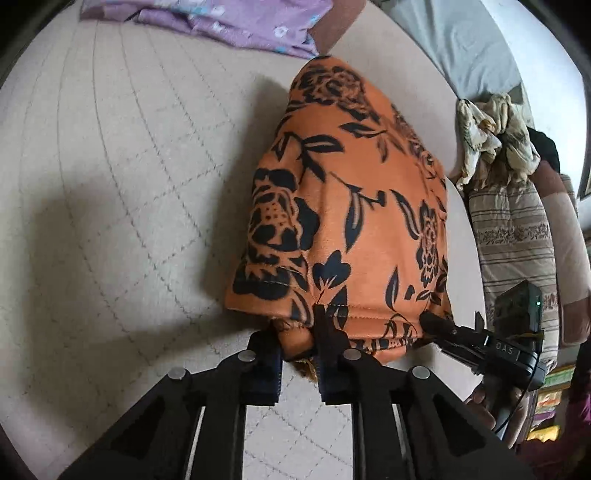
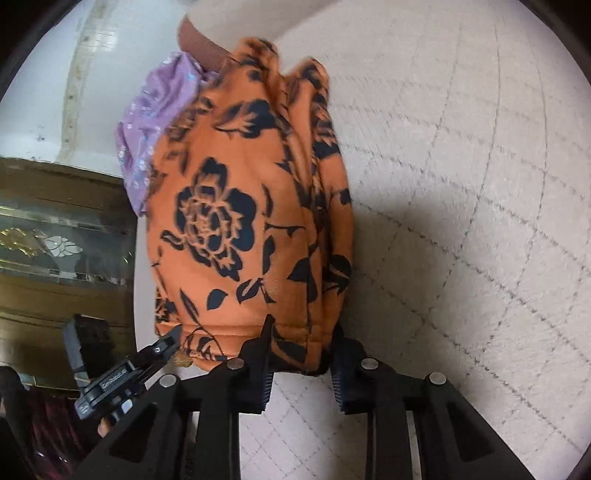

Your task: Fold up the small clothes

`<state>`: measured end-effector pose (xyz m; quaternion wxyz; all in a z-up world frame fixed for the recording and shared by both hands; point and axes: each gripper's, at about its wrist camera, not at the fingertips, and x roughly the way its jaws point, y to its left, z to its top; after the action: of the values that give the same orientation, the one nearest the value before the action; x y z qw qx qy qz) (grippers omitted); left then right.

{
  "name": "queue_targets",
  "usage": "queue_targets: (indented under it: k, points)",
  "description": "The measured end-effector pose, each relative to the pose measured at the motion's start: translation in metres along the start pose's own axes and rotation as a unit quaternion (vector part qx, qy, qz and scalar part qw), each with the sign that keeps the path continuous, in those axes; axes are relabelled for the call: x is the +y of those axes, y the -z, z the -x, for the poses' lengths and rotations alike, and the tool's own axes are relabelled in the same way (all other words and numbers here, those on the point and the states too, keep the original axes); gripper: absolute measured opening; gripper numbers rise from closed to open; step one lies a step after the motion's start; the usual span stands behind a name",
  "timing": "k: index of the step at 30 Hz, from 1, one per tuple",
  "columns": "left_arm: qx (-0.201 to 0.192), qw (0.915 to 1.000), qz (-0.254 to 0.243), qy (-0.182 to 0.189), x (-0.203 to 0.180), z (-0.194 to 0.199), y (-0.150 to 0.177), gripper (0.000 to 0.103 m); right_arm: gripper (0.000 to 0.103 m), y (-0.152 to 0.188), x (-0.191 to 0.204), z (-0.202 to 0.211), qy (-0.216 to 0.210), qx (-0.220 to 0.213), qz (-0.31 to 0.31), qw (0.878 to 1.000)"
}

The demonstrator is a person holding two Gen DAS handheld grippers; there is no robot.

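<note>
An orange garment with a black flower print (image 1: 347, 206) hangs lifted over a cream quilted bed cover (image 1: 122, 177). My left gripper (image 1: 297, 341) is shut on its near hem at one corner. My right gripper (image 2: 301, 350) is shut on the same hem of the orange garment (image 2: 243, 206) at the other corner. Each gripper shows in the other's view: the right one (image 1: 439, 325) at the hem's right end, the left one (image 2: 166, 341) at the hem's left end.
A purple flowered cloth (image 1: 229, 22) lies at the far edge of the cover, also in the right wrist view (image 2: 159, 122). A crumpled pale cloth (image 1: 491, 136) and a striped bolster (image 1: 517, 251) lie to the right. A dark wooden cabinet (image 2: 55, 240) stands beside the bed.
</note>
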<state>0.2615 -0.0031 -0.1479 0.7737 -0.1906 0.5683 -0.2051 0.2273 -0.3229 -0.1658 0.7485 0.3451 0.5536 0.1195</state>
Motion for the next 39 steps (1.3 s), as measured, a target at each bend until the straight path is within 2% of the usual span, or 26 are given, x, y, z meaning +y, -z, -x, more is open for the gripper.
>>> queue_targets:
  k: [1,2,3,4,6,8,10,13,14,16,18,21,24,29,39]
  points:
    - [-0.014,0.9993,-0.023,-0.027,-0.007,0.006,0.006,0.027,0.034,0.004,0.001,0.004,0.002,-0.004,0.007,1.000]
    - [-0.022,0.9978,-0.037,-0.050,-0.011,0.010,0.010,0.037,0.036,0.009,0.005,0.006,0.014,-0.007,0.017,1.000]
    - [-0.032,0.9950,-0.051,-0.079,-0.017,0.015,0.019,0.048,0.052,0.016,0.007,0.009,0.032,-0.010,0.020,0.999]
    - [-0.039,0.9924,-0.062,-0.099,-0.021,0.021,0.025,0.052,0.071,0.025,0.006,0.014,0.047,-0.017,0.021,0.999]
    - [-0.054,0.9847,-0.085,-0.142,-0.028,0.027,0.044,0.067,0.071,0.043,0.011,0.021,0.057,-0.030,0.029,0.997]
    - [-0.059,0.9746,-0.108,-0.187,-0.039,0.030,0.059,0.068,0.071,0.059,0.019,0.027,0.067,-0.039,0.036,0.996]
    - [-0.064,0.9684,-0.126,-0.206,-0.045,0.036,0.074,0.068,0.071,0.076,0.026,0.032,0.084,-0.050,0.041,0.994]
    - [-0.093,0.9575,-0.140,-0.235,-0.053,0.054,0.096,0.075,0.071,0.100,0.034,0.043,0.099,-0.061,0.056,0.992]
    - [-0.106,0.9524,-0.142,-0.248,-0.057,0.062,0.103,0.077,0.071,0.111,0.042,0.049,0.120,-0.068,0.067,0.988]
    - [-0.132,0.9471,-0.145,-0.254,-0.067,0.079,0.112,0.077,0.071,0.126,0.056,0.064,0.159,-0.080,0.091,0.980]
    - [-0.150,0.9436,-0.148,-0.256,-0.076,0.099,0.123,0.077,0.071,0.142,0.072,0.081,0.180,-0.094,0.112,0.973]
    - [-0.171,0.9389,-0.153,-0.256,-0.088,0.130,0.141,0.084,0.071,0.163,0.088,0.109,0.188,-0.114,0.128,0.967]
    - [-0.185,0.9317,-0.156,-0.270,-0.097,0.151,0.153,0.085,0.071,0.180,0.107,0.127,0.191,-0.123,0.147,0.963]
    - [-0.181,0.9359,-0.148,-0.264,-0.103,0.170,0.161,0.086,0.071,0.196,0.131,0.140,0.207,-0.141,0.174,0.952]
    - [-0.170,0.9353,-0.162,-0.265,-0.118,0.179,0.169,0.087,0.071,0.201,0.138,0.151,0.197,-0.148,0.164,0.955]
